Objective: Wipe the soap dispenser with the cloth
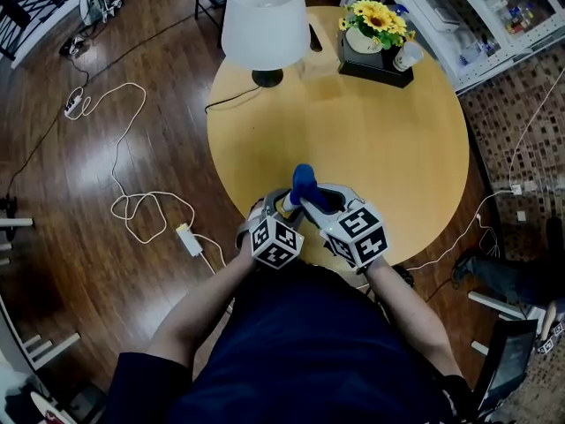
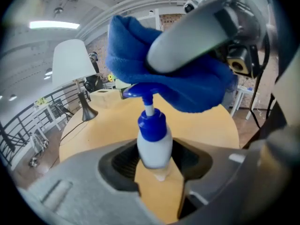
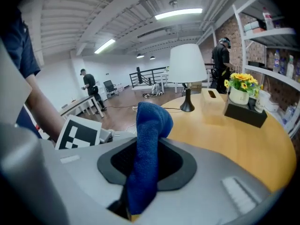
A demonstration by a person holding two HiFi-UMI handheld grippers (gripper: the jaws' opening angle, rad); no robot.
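A small white soap dispenser [image 2: 153, 146] with a blue pump stands upright between the jaws of my left gripper [image 2: 154, 165], which is shut on its body. A blue cloth [image 2: 166, 76] is draped over the pump head from above. My right gripper [image 3: 140, 165] is shut on that cloth [image 3: 146, 144], which sticks up out of its jaws. In the head view both grippers meet over the near edge of the round wooden table [image 1: 406, 148]: the left gripper [image 1: 281, 208] and the right gripper [image 1: 309, 198] with the cloth [image 1: 304, 181] between them. The dispenser is mostly hidden there.
A white-shaded lamp [image 1: 263, 20], a wooden box [image 1: 315, 58] and a black tray with a pot of yellow flowers [image 1: 378, 26] stand at the table's far side. White cables [image 1: 132, 203] lie on the wooden floor at the left. Shelves [image 1: 459, 16] are at the upper right.
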